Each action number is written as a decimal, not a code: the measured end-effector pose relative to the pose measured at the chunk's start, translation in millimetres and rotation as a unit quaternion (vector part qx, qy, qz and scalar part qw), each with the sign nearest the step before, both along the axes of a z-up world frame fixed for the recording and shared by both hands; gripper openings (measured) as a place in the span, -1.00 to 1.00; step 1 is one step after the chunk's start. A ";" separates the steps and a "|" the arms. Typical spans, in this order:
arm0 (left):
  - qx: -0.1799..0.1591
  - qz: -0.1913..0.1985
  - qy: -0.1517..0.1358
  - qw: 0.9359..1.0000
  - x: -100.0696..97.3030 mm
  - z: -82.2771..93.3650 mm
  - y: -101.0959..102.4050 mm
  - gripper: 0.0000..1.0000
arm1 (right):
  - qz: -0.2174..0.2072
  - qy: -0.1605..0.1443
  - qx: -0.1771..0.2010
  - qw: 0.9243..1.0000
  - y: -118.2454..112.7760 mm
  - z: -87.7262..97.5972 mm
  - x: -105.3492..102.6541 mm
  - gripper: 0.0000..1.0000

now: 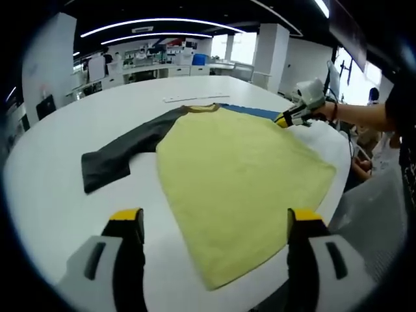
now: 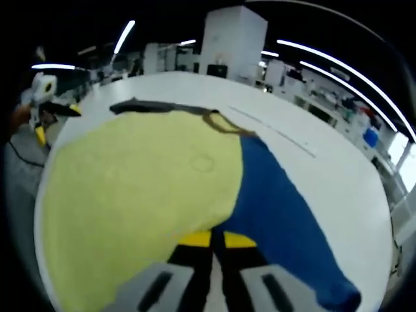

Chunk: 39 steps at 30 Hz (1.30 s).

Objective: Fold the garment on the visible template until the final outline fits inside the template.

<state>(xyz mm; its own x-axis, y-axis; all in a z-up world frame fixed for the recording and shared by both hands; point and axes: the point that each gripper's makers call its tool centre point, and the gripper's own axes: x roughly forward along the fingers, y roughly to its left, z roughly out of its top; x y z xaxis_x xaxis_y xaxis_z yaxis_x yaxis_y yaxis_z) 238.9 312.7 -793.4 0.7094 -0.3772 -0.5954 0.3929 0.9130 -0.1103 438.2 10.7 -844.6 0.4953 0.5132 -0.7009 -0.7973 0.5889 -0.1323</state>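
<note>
Fabric is spreading out ahead of both sets of fingers: the garment (image 1: 240,175), a yellow-bodied shirt with a dark grey sleeve (image 1: 123,153) and a brown collar (image 1: 203,109), is lying flat on the white table (image 1: 58,195). I am seeing no bin, box or tray in either view, so nothing is sitting inside anything. In the left gripper view I am holding the left gripper (image 1: 214,227) with its yellow-tipped fingers (image 1: 127,218) spread wide apart and gripping nothing; the shirt's hem corner is lying between them and just ahead, close to the near table edge. The grey sleeve is stretching away beyond the left finger, with bare white tabletop around it giving open room there. Far ahead and off the right finger, the right gripper (image 1: 289,119) is sitting at the shirt's far edge, beside a blue sleeve (image 1: 250,112), held by a person's hand (image 1: 325,110). In the right gripper view the right gripper's (image 2: 213,239) fingers are pressed close together with almost no gap, right where the yellow body is meeting the blue sleeve (image 2: 286,221); I cannot tell whether cloth is pinched between them. Beyond the blue sleeve, off the right finger, the table (image 2: 338,175) is running wide and bare. The left gripper (image 2: 49,107) is showing far off to the left.
</note>
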 end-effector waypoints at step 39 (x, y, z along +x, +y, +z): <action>0.002 -0.002 -0.018 1.000 1.3 8.6 2.1 0.91 | -0.229 0.006 0.092 0.969 -57.3 32.9 16.6 0.24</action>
<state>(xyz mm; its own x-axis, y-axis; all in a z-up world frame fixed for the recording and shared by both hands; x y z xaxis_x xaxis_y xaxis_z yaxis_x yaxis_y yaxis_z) 240.3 314.8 -784.7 0.7293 -0.3770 -0.5710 0.3996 0.9121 -0.0919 454.7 -46.5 -811.7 0.6929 0.3590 -0.6253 -0.4482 0.8938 0.0165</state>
